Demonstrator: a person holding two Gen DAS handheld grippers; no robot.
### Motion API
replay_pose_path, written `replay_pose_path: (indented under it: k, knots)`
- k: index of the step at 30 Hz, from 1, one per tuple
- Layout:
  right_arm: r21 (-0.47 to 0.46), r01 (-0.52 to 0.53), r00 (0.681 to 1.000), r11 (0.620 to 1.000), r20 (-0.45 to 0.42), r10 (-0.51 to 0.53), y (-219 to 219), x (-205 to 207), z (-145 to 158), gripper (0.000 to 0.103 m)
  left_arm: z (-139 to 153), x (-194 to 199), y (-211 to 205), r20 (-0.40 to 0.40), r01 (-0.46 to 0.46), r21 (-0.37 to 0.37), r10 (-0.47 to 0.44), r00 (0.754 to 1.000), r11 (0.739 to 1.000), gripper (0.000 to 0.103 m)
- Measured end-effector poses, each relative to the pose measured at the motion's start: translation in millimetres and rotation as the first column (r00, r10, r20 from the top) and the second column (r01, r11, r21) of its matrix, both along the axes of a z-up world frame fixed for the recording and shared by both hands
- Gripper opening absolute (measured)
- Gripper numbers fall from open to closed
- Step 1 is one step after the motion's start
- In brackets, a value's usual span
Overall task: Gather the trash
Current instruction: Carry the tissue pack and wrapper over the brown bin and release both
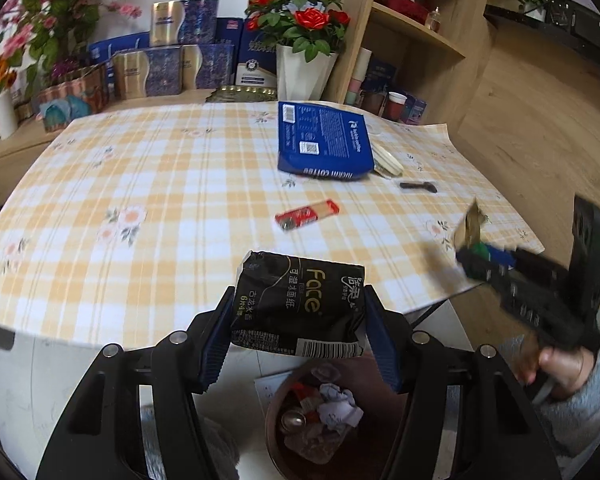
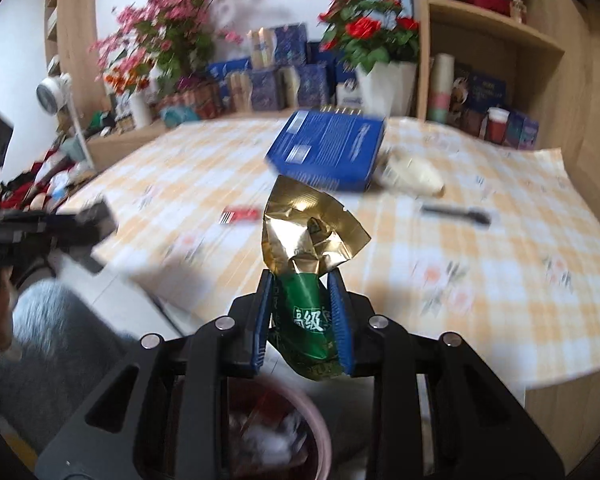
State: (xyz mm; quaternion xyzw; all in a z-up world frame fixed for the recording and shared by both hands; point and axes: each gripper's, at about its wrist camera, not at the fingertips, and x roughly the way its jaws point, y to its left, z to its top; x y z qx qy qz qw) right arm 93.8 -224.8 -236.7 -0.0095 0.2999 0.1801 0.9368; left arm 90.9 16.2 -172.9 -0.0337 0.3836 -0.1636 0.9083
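left hand-held gripper (image 1: 298, 320): clamped on a black tissue pack (image 1: 298, 304), pads pressing its two short sides; the pack hangs over the near table edge, above the bin.
right hand-held gripper (image 2: 302, 316): closed on a green and gold foil wrapper (image 2: 310, 240), gripped at the green lower part, with the gold torn top standing free above the jaws.
bin (image 1: 320, 416): on the floor just below both tools, near the table edge, already holding crumpled paper and wrappers; its rim shows under each tool.
step in hand: carrying both pieces to the bin, as i judge it.
doing it well: bring each tool squarely over the bin mouth before letting go; the light foil may drift, so lower it close to the rim; release one piece at a time so the tools do not knock together.
table (image 1: 160, 184): still carries a red packet (image 1: 307, 214) in the middle, a blue coffee box (image 1: 322, 142) farther right and a black stick (image 1: 418, 187) at right, likely next.
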Motion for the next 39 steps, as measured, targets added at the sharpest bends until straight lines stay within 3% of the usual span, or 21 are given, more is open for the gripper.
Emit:
replay_pose_path:
  k: [7,11,14,15,16,17,22,26,31,39]
  knots:
    - [-0.049,-0.091,0.988,0.995,-0.131,0.084,38,-35,-46,0.03,-12,-31,14,-0.012,-0.025,-0.022,0.025,1.0,0.999,0.06]
    - [-0.089,-0.134,0.968,0.987,-0.226,0.111,59,-37,-70,0.03,-18,-45,12,0.028,-0.021,0.006,0.02,0.999,1.0,0.06]
    - [-0.099,-0.141,0.962,0.985,-0.249,0.113,65,-38,-76,0.031,-25,-50,7,0.044,-0.014,0.025,0.013,0.999,1.0,0.06]
    - [-0.096,-0.142,0.959,0.985,-0.258,0.113,65,-38,-78,0.033,-27,-52,5,0.047,-0.008,0.03,0.007,0.999,1.0,0.06]
    - [-0.102,-0.135,0.959,0.986,-0.265,0.104,65,-39,-80,0.043,-29,-53,4,0.048,-0.005,0.035,0.003,0.999,0.999,0.06]
    - [-0.104,-0.131,0.96,0.986,-0.262,0.1,65,-39,-80,0.058,-31,-53,2,0.045,0.001,0.042,-0.003,0.999,0.999,0.06]
    - [-0.081,-0.081,0.98,0.993,-0.189,0.064,55,-42,-67,0.078,-50,-45,-4,-0.02,0.021,0.061,-0.02,1.0,0.998,0.06]
    - [-0.053,0.033,0.998,0.998,-0.052,-0.036,36,-54,-38,0.096,-56,-44,-9,-0.046,0.044,0.076,-0.041,0.998,0.996,0.06]
    - [-0.012,0.192,0.977,0.981,0.095,-0.19,5,-69,-12,0.097,-61,-47,-24,-0.056,0.106,0.111,-0.1,0.993,0.988,0.06]
    - [0.0,0.299,0.953,0.954,0.047,-0.299,-19,-56,-26,0.097,-76,-48,-49,-0.127,0.221,0.15,-0.203,0.971,0.964,0.06]
